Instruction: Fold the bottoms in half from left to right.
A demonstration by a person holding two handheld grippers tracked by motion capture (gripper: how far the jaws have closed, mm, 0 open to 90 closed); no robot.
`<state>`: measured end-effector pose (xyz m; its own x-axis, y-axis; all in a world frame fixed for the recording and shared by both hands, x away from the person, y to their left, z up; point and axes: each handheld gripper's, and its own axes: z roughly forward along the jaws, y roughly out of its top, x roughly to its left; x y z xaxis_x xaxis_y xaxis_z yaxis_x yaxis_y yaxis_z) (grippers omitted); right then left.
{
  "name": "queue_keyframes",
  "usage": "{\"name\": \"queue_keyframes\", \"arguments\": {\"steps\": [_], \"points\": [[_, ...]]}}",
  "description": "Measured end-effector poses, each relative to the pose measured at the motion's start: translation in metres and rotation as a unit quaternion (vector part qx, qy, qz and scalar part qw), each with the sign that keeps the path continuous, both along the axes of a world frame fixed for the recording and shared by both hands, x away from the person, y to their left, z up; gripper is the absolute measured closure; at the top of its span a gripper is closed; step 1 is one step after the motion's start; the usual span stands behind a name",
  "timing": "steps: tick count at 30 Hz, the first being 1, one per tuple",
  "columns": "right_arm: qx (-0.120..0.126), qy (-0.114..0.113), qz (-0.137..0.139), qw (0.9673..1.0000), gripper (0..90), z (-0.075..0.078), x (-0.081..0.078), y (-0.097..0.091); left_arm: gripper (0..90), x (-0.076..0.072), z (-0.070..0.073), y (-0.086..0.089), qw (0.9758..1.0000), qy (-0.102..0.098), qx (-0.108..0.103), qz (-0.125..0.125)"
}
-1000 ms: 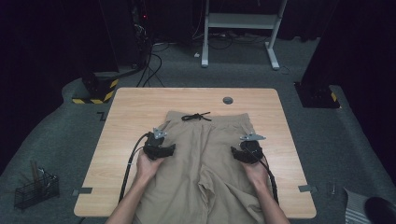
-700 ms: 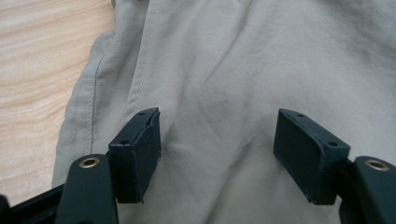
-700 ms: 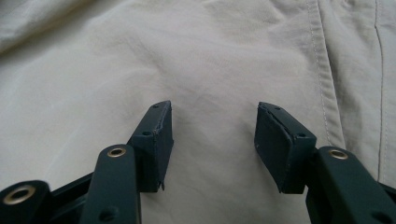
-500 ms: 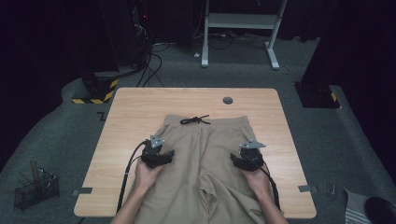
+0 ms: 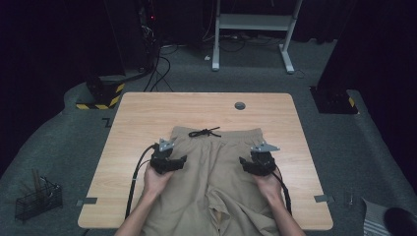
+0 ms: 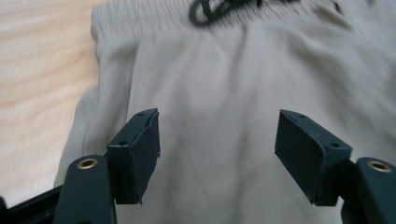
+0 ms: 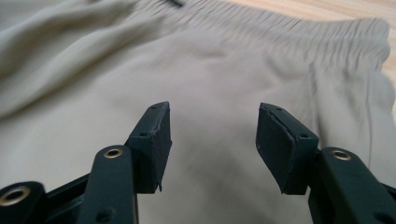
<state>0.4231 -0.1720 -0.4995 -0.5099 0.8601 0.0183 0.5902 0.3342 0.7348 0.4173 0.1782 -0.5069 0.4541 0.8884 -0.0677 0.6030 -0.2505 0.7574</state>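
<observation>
Both hands drawn back along beige shorts (image 5: 216, 172), left gripper (image 6: 217, 156) open, right gripper (image 7: 212, 149) just opening, empty

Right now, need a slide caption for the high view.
Both open grippers, left gripper and right gripper, hover over khaki drawstring shorts spread on a wooden table.

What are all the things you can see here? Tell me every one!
shorts: one pair, tan, flat on the table, waistband at the far side
drawstring: one, black, tied at the waistband
table: one, light wood, middle of the room
grommet: one, grey, near the table's far edge
wire basket: one, black, floor at left
white desk frame: one, far back
left gripper: one, black, jaws open over the shorts
right gripper: one, black, jaws open, just been opening, nothing between them
</observation>
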Motion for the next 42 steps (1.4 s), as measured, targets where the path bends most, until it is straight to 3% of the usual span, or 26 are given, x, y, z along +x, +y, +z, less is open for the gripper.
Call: {"name": "queue_keyframes", "arguments": {"steps": [2, 4, 8, 11, 13, 20, 23, 25, 27, 31, 34, 37, 39, 42], "points": [[-0.006, 0.002, -0.013, 0.9999, 45.1, -0.005, 0.014, 0.002, 31.1, 0.012, -0.002, -0.003, 1.0, 0.005, 0.0, 0.005], [-0.01, 0.006, -0.021, 0.9997, 45.1, -0.011, 0.021, 0.003, 30.8, 0.02, -0.005, -0.007, 0.9999, 0.006, 0.014, 0.004], [-0.018, 0.011, -0.02, 0.9996, 44.8, -0.019, 0.023, 0.003, 30.9, 0.024, -0.014, -0.008, 0.9995, 0.016, 0.028, 0.001], [-0.025, 0.011, -0.017, 0.9995, 44.8, -0.019, 0.022, 0.004, 30.6, 0.02, -0.017, -0.009, 0.9993, 0.001, 0.038, -0.001], [-0.024, 0.005, -0.018, 0.9995, 44.7, -0.02, 0.018, 0.003, 30.6, 0.015, -0.019, -0.009, 0.9994, -0.011, 0.034, -0.001], [-0.021, 0.003, -0.006, 0.9998, 44.1, -0.021, -0.01, -0.001, 31.2, -0.017, -0.019, -0.007, 0.9992, -0.011, 0.033, -0.017], [-0.023, 0.005, 0.003, 0.9997, 43.9, -0.021, -0.022, -0.003, 32.4, -0.021, -0.018, -0.005, 0.9989, -0.005, 0.036, -0.03], [-0.026, 0.014, 0.009, 0.9995, 42.2, -0.019, -0.022, -0.004, 34.3, -0.019, -0.015, -0.004, 0.9986, 0.002, 0.042, -0.034], [-0.032, 0.016, 0.008, 0.9993, 40.2, -0.017, -0.019, -0.002, 35.7, -0.016, -0.011, -0.003, 0.9989, -0.005, 0.037, -0.029], [-0.014, -0.006, 0.019, 0.9997, 40.4, -0.003, -0.01, 0.008, 32.7, -0.003, 0.005, 0.0, 0.9996, -0.002, 0.021, -0.019], [-0.013, -0.014, 0.024, 0.9995, 40.7, -0.001, -0.002, 0.014, 32.4, 0.013, 0.012, 0.006, 0.9995, -0.013, 0.03, 0.005], [-0.002, -0.005, 0.022, 0.9997, 41.8, -0.004, 0.011, 0.021, 29.7, 0.026, 0.014, 0.014, 0.9992, -0.006, 0.028, 0.028], [-0.006, -0.005, 0.028, 0.9996, 44.5, -0.007, 0.015, 0.027, 30.3, 0.031, 0.012, 0.022, 0.9989, -0.007, 0.015, 0.044], [-0.007, -0.009, 0.039, 0.9992, 49.0, -0.011, 0.017, 0.035, 29.1, 0.039, 0.003, 0.033, 0.998, 0.015, 0.01, 0.06]]}}
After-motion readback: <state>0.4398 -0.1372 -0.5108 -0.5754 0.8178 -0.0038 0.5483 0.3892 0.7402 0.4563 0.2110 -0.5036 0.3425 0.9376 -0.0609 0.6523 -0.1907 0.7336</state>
